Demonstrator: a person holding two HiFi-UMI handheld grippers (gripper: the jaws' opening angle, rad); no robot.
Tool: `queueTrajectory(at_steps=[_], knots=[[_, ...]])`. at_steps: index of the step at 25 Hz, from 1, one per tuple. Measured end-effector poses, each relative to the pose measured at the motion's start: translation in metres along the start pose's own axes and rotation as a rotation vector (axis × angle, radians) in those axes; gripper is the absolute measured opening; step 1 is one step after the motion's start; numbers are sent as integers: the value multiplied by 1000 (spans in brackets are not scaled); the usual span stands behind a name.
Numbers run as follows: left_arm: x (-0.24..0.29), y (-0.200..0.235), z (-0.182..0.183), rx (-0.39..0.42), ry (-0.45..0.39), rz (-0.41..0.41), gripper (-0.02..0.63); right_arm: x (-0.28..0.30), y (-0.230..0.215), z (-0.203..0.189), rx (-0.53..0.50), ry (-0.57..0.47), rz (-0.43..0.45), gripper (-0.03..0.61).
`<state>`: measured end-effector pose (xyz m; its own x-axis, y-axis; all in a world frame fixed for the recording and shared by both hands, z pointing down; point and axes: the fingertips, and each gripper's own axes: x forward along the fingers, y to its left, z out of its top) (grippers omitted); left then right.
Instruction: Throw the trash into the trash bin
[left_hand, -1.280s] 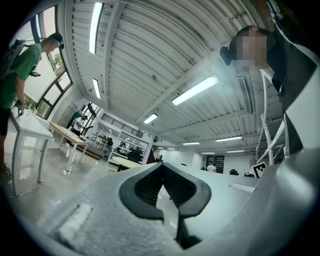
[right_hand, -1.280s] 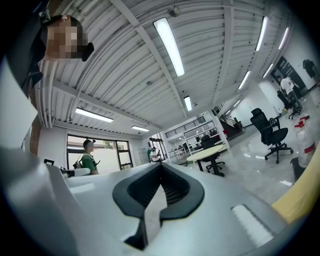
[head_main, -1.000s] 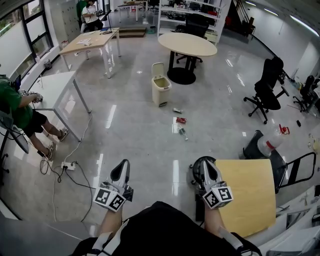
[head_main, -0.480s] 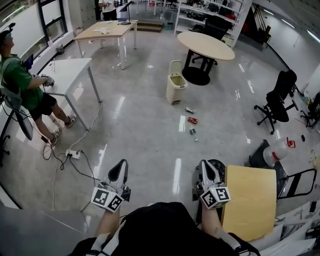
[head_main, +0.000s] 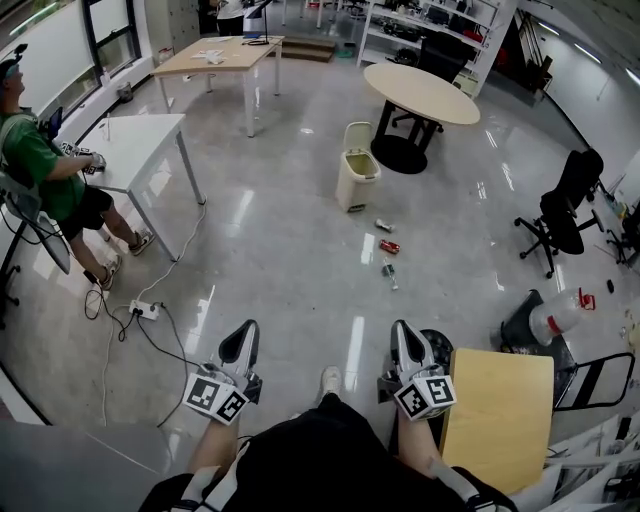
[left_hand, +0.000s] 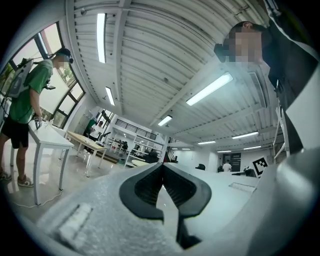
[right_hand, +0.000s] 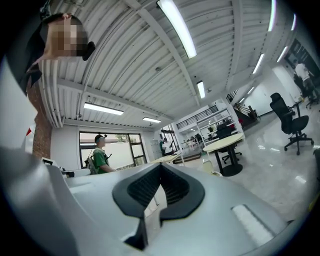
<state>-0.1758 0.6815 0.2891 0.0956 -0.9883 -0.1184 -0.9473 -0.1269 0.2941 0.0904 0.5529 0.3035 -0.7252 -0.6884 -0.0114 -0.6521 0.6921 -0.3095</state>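
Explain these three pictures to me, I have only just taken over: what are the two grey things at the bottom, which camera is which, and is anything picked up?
There is no robot here. A person walks holding a grey two-jaw tool in each hand, each carrying a black-and-white marker cube. The wide picture comes from a camera on the person's head, looking down, and shows the left tool and the right tool. The other two pictures come from a camera on each tool, looking along its jaws. In both, the jaws are closed together with nothing between them, so nothing is held. Ahead, on the glossy grey floor, stands a cream plastic trash bin with its lid up. Nearer lie small pieces of trash, among them a red can.
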Motion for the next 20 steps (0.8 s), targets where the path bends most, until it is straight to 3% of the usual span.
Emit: queueTrajectory(at_steps=[12,20], knots=[[164,-23,-17,7,16,-55,0,56,-159,56,33,-102,-98,5],[251,-46,-33,-19,34,-94,0,61,-250,68,21,-81,-160,5]])
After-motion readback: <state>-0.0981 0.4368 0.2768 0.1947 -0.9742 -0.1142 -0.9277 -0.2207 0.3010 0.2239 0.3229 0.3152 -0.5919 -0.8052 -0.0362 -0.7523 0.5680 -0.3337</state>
